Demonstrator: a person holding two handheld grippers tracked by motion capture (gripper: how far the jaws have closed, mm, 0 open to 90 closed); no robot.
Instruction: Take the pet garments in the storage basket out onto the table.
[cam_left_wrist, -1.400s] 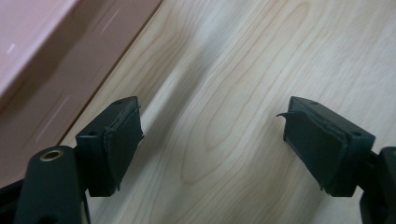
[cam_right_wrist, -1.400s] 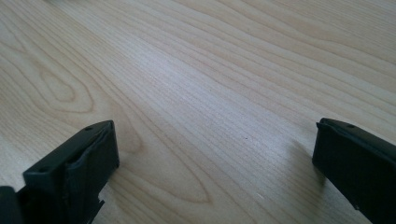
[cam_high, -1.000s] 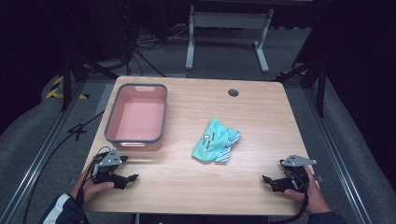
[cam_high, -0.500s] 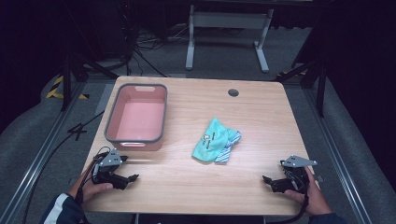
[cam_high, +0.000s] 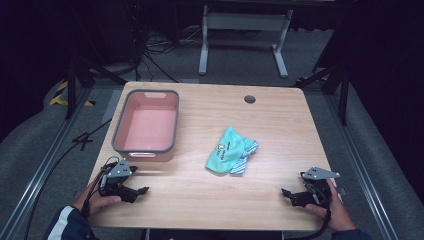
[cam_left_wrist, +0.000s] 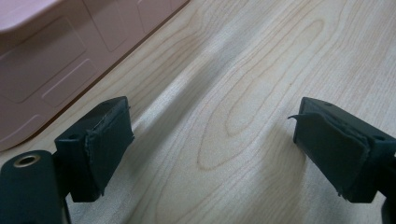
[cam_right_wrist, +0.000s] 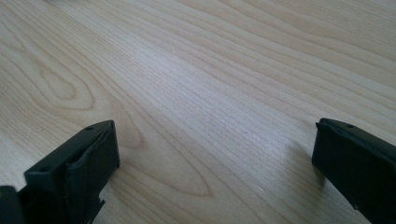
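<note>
- Your left claw (cam_high: 142, 190) has just been opening: its jaws stand wide in the left gripper view, and between them there is nothing but bare wood. Against the high view of a second ago, both hands sit at the same near corners, and the cloth and bin lie where they lay.
- Your right claw (cam_high: 284, 192) is also spread wide over bare tabletop (cam_high: 280, 125), holding nothing.
- Reading that change: with both claws open and empty and well apart from the cloth, I judge you are readying for a first reach, so the work itself is not yet begun.
- The thing nearest your claws is the crumpled teal cloth (cam_high: 226, 154), which lies about mid-tabletop, right of the bin and roughly between your two hands, further out than either. A blue-and-white striped piece (cam_high: 245, 161) pokes out at its right edge; I cannot tell whether it belongs to the same cloth or is a second one.
- The pink bin with a grey rim (cam_high: 118, 131) stands at the far left, just beyond your left claw, and looks empty.
- Count: two claws, one bin, one bundle of cloth, one dark round grommet hole (cam_high: 250, 99) near the far edge.
</note>
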